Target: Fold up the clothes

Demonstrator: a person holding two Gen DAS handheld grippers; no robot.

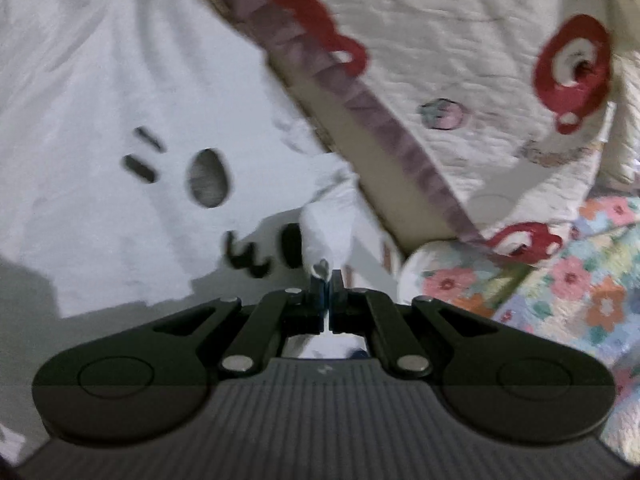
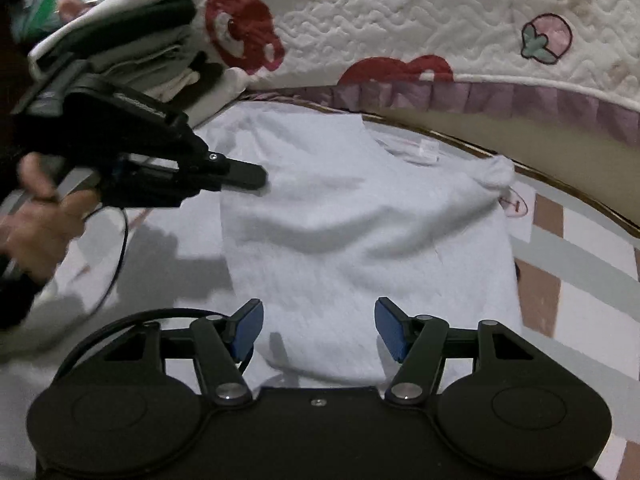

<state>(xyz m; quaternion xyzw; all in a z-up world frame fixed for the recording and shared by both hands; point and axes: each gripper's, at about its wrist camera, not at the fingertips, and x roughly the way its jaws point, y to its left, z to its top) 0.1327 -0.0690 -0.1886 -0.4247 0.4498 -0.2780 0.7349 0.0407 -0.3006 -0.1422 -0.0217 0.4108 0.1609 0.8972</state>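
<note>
White cloth of the shirt [image 2: 360, 220] lay spread on the bed under the released right claw [image 2: 319, 330], while the left claw [image 1: 327, 276] pinched only a small fold of it, which could slip out when pulled.

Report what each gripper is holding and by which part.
The left gripper is shut on a bunched bit of the white shirt, apparently an edge or corner. The right gripper is open, holding nothing.

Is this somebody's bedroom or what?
Probably a bedroom, on a bed. A quilted cream bedspread with red bears and a strawberry lies behind the white garment, and a flowered quilt lies beside it.
</note>
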